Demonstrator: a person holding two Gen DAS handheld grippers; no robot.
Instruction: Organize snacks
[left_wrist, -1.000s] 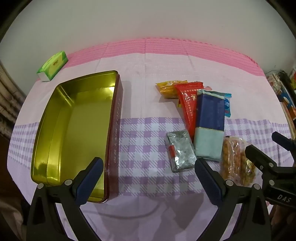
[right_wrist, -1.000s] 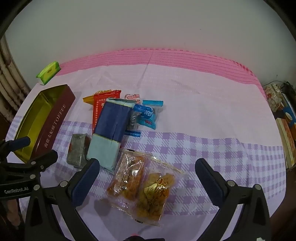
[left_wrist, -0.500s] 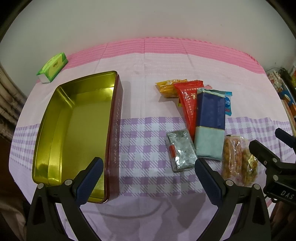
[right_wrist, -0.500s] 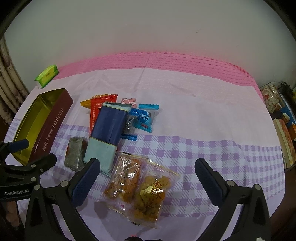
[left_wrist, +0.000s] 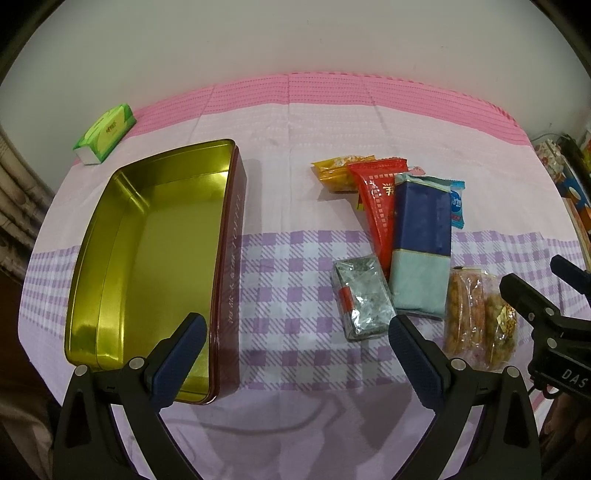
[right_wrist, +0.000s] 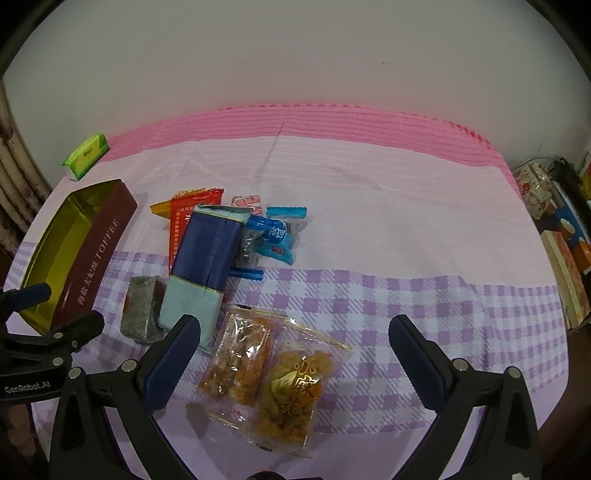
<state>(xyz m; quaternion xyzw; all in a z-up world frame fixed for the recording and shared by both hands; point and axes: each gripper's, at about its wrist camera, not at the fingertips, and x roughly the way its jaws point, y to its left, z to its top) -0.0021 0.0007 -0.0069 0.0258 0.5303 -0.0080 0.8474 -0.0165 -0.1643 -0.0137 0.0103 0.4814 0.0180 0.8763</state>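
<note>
An empty gold-lined toffee tin (left_wrist: 155, 251) (right_wrist: 66, 251) lies open at the left of the table. To its right lie a silver packet (left_wrist: 364, 299) (right_wrist: 142, 308), a long blue and mint pack (left_wrist: 421, 243) (right_wrist: 205, 266), a red packet (left_wrist: 380, 203), an orange packet (left_wrist: 336, 171) and blue candies (right_wrist: 275, 236). A clear bag of fried snacks (right_wrist: 269, 376) (left_wrist: 480, 317) lies nearest. My left gripper (left_wrist: 291, 350) stands open between the tin and the silver packet. Above the fried snack bag my right gripper (right_wrist: 295, 350) is open, holding nothing.
A green tissue pack (left_wrist: 105, 133) (right_wrist: 85, 155) sits at the far left by the wall. Books and boxes (right_wrist: 565, 251) crowd the right edge of the table. The cloth (right_wrist: 406, 229) is pink at the back and purple-checked in front.
Both grippers have drawn back and risen slightly; the snacks sit a little farther off in the right wrist view. Nothing on the table has moved.
</note>
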